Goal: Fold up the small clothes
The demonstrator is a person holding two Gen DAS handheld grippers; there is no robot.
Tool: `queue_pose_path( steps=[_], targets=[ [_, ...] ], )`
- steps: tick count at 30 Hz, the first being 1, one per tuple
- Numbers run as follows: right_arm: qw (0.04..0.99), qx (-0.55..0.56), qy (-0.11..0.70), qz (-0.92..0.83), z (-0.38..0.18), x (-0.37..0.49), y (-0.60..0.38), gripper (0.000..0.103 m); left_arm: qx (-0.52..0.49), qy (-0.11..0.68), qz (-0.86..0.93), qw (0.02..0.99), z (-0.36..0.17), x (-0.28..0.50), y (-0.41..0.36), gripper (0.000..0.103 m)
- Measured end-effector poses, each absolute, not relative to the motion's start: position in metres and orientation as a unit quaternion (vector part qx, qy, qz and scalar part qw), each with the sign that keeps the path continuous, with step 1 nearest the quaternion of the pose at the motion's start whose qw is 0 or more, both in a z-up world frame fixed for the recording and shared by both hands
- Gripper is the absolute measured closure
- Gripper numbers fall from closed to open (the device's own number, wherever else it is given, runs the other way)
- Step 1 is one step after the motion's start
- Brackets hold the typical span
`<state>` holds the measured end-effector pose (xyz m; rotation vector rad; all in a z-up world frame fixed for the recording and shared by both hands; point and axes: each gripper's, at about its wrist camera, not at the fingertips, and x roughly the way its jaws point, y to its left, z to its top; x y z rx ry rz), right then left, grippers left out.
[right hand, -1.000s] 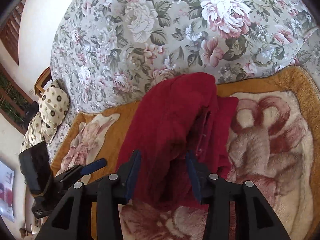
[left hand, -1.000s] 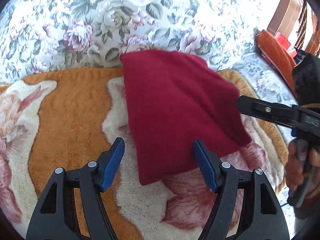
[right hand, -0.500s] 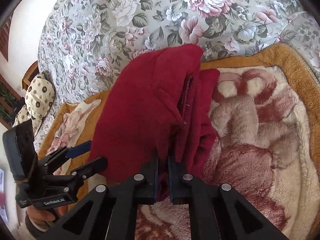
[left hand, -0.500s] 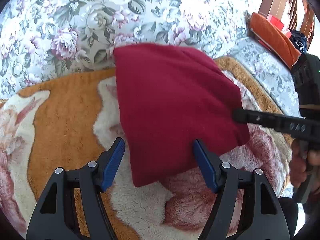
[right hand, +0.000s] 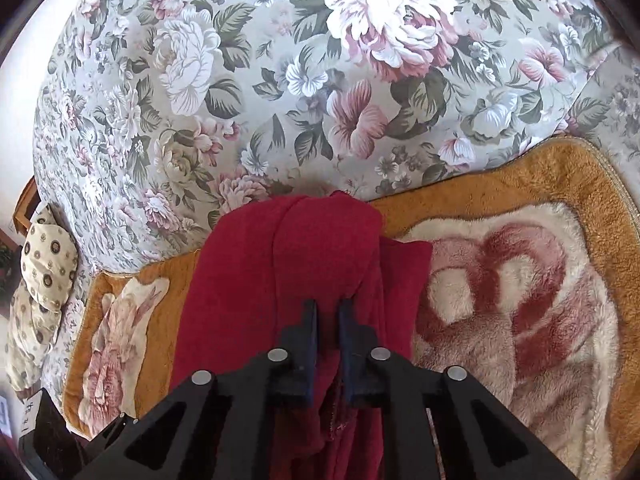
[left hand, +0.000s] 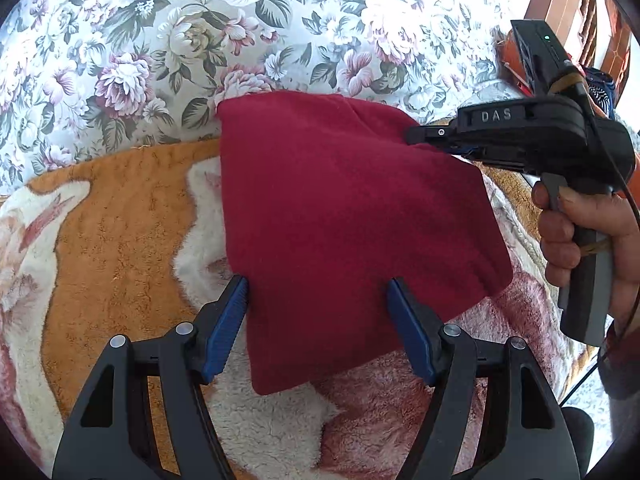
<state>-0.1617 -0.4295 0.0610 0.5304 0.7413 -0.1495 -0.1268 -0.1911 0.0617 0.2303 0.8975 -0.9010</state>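
Note:
A dark red fleece garment (left hand: 344,216) lies folded on a plush orange and cream blanket (left hand: 132,216). My left gripper (left hand: 318,312) is open, its blue pads on either side of the garment's near corner, not pinching it. My right gripper (right hand: 328,312) is shut on a bunched fold of the red garment (right hand: 320,256) and holds that edge up. In the left wrist view the right gripper (left hand: 416,136) grips the garment's far right edge, held by a hand (left hand: 576,236).
A floral sofa back (left hand: 248,32) rises behind the blanket. A spotted cushion (right hand: 44,272) lies at the left. Orange fabric and wooden furniture (left hand: 560,4) stand at the far right. The blanket (right hand: 520,300) spreads to the garment's right.
My right gripper closed on the garment's right edge and lifted it toward the sofa back. The garment drew closer between my left gripper's open fingers.

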Motion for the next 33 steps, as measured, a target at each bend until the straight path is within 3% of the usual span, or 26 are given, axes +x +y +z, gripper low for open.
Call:
queue_pose_path(
  steps=[5, 14, 26, 33],
  targets=[
    [0.905, 0.158, 0.379, -0.112, 0.048, -0.159, -0.413, 0.095, 0.116, 0.419, -0.422, 0.796, 0.057, -0.131, -0.197, 0.026],
    [0.921, 0.177, 0.343, -0.049, 0.094, -0.198, -0.376, 0.095, 0.092, 0.439, -0.417, 0.791, 0.054, -0.125, -0.194, 0.026],
    [0.914, 0.155, 0.37, -0.061, 0.037, -0.209, -0.364, 0.097, 0.088, 0.452, -0.412, 0.786, 0.048, -0.121, -0.196, 0.023],
    [0.911, 0.211, 0.351, -0.047, 0.058, -0.229, -0.365, 0.095, 0.081, 0.453, -0.412, 0.787, 0.053, -0.121, -0.193, 0.024]
  ],
)
